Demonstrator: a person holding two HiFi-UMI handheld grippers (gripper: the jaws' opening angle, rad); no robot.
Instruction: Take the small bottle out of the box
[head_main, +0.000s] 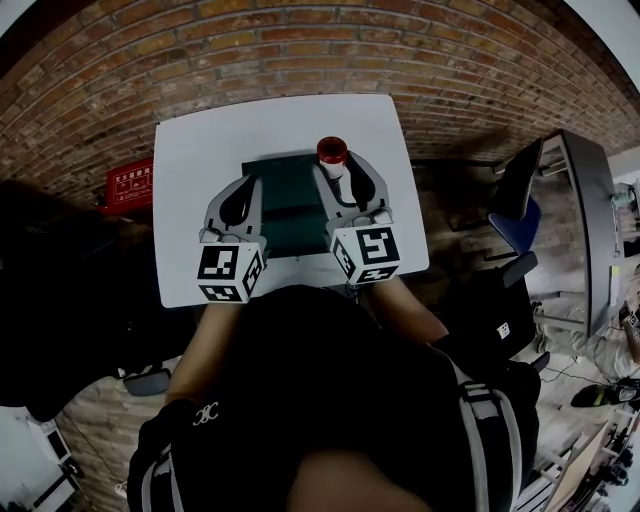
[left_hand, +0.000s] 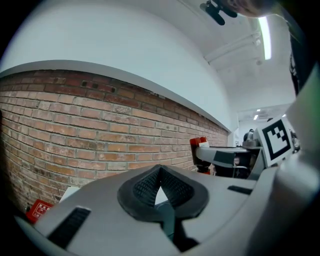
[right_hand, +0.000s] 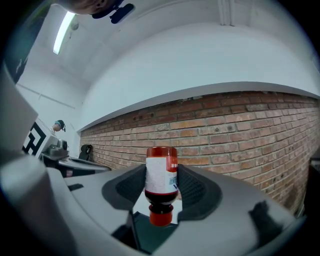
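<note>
The right hand-held gripper (right_hand: 161, 187) pinches the small bottle (right_hand: 161, 172) by its label with both jaws, cap end toward the gripper. It hangs over the far right corner of the dark green box (head_main: 290, 190) (seemingly lifted out). The left hand-held gripper (left_hand: 160, 176) is closed on nothing by the box's left edge, probably to steady it.

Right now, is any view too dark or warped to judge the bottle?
Head view: dim, dark-cornered, fisheye-bent; small bottle tiny but readable. Right gripper view: small bottle sharp, evenly lit, lamp glare upper left. Left gripper view: brick wall bowed, fingers' ribbing clear.
</note>
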